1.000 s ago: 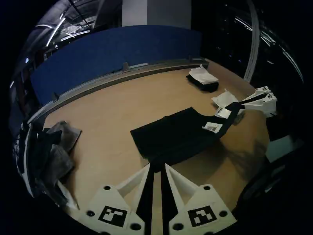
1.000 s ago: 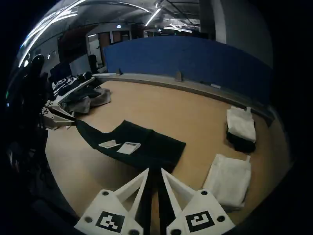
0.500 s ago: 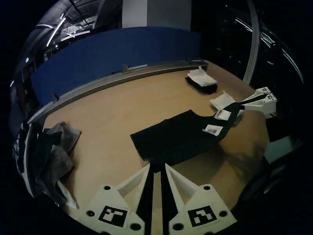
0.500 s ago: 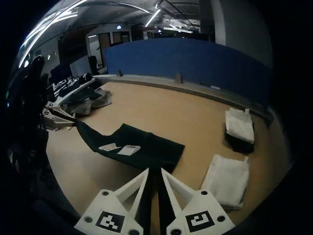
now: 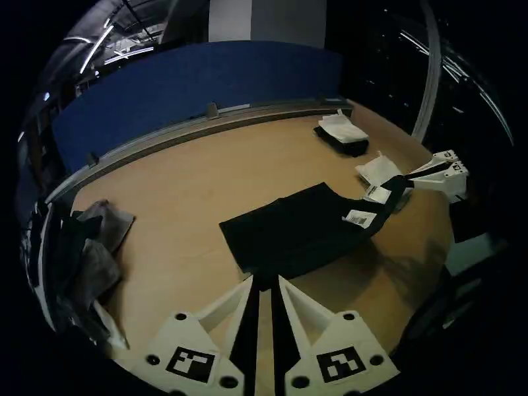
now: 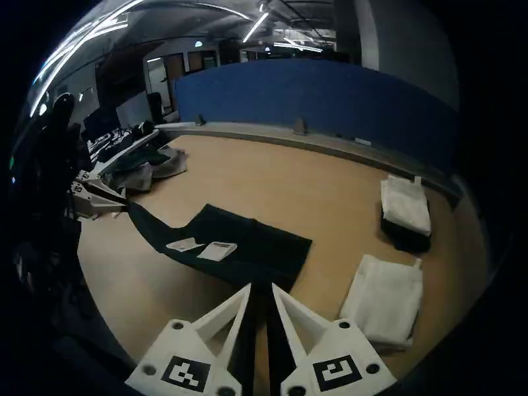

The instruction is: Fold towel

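A dark towel (image 5: 297,228) lies partly on the wooden table (image 5: 191,191), with two white labels (image 5: 360,216) on its upper face. My left gripper (image 5: 264,280) is shut on one near corner of it. The right gripper (image 5: 435,177), seen at the right of the left gripper view, pinches the other corner, which rises off the table. In the right gripper view the same towel (image 6: 251,247) runs from my right gripper (image 6: 261,287), shut on its corner, across to the left gripper (image 6: 99,197) at the left edge. The towel's near edge hangs stretched between the two.
A folded white towel (image 6: 383,300) lies to the right of the right gripper. A white-on-black folded stack (image 6: 406,214) sits farther back. A heap of grey and dark cloths (image 5: 86,254) lies at the table's left end. A blue partition (image 5: 198,86) lines the far edge.
Hardly anything: both grippers keep their grip on the corners. The views sway slightly and the towel stays stretched in the same place.
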Demonstrator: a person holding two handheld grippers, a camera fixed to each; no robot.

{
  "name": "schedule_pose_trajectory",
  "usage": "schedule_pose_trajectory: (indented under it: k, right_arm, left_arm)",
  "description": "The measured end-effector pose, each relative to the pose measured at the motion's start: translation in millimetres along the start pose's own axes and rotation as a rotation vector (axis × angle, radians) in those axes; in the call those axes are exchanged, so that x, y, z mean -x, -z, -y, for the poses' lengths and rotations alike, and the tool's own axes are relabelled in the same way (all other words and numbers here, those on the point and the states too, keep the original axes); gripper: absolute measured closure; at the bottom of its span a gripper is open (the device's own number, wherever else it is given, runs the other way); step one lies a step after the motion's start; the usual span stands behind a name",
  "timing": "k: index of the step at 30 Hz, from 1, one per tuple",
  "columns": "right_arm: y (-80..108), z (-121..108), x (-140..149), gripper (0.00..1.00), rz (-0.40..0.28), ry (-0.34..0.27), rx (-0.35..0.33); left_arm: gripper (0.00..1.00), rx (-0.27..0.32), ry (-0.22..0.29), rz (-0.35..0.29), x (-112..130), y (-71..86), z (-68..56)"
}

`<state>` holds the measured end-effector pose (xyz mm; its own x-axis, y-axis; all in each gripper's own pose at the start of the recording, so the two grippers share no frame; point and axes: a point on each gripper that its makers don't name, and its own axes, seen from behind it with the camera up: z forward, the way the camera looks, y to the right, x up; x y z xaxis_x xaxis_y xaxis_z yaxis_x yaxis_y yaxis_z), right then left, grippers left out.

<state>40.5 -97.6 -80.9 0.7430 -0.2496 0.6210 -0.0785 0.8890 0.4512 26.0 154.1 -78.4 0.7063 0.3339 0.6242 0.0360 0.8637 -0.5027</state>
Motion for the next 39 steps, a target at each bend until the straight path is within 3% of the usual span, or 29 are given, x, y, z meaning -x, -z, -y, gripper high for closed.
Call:
schedule_pose_trajectory:
  k: [8, 16, 26, 39]
  right_arm:
    - [-13.6, -5, 0, 0.93, 0.017, 0.004, 0.003]
    - [-41.4, -15, 2, 0.93, 0.043, -0.007, 0.004]
    - [-81.1, -37, 0, 0.93, 0.084, -0.048, 0.024]
    - [-135.7, -62, 6, 0.93, 0.170, -0.098, 0.056]
  left_arm:
    - [0.89, 0.000, -0.003, 0.017, 2, -12.9, 3.6]
    - [0.89, 0.004, 0.009, 0.052, 5, -37.4, 14.3]
    - [0.89, 0.013, 0.033, 0.095, 0, -77.5, 31.2]
    - [0.89, 0.012, -0.010, 0.145, -2, -137.1, 48.8]
